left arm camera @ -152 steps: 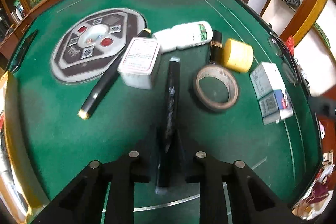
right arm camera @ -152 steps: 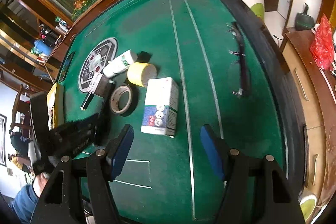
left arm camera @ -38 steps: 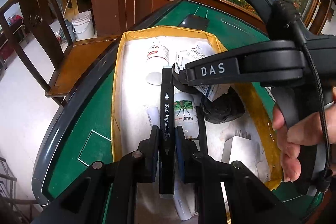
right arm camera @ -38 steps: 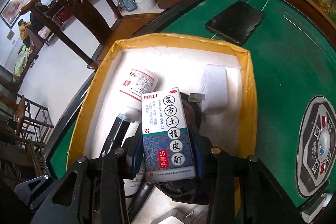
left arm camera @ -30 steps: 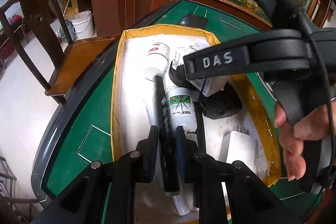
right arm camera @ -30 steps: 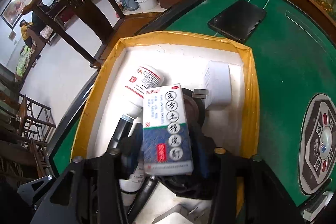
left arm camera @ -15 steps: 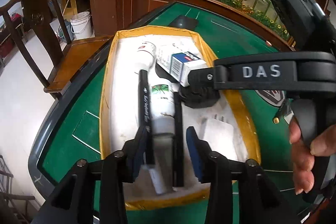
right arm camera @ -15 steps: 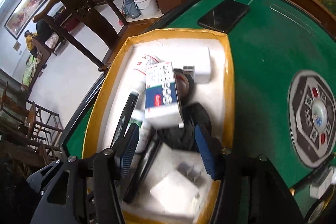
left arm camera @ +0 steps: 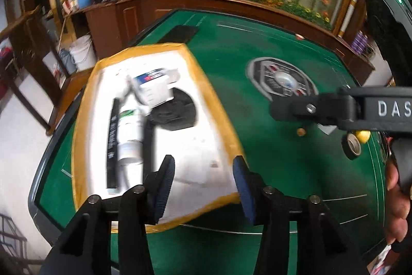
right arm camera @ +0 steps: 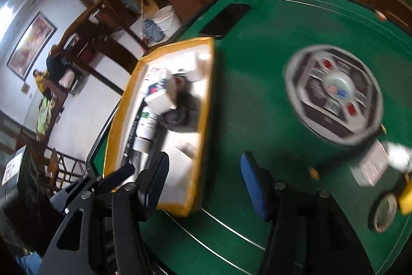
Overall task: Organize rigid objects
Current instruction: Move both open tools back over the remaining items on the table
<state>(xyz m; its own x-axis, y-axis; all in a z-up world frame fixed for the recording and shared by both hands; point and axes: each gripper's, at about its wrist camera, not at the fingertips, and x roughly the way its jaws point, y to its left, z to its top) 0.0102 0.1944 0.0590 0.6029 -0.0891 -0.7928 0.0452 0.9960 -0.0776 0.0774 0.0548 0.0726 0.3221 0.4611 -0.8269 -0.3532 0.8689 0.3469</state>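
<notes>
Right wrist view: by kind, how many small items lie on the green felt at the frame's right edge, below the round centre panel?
Rolls: 2, brown roll and yellow roll
Boxes: 1, white box
Bottles: 1, white bottle
Pens: 1, black pen with a gold tip
Total: 5; motion blur may hide more.
</notes>
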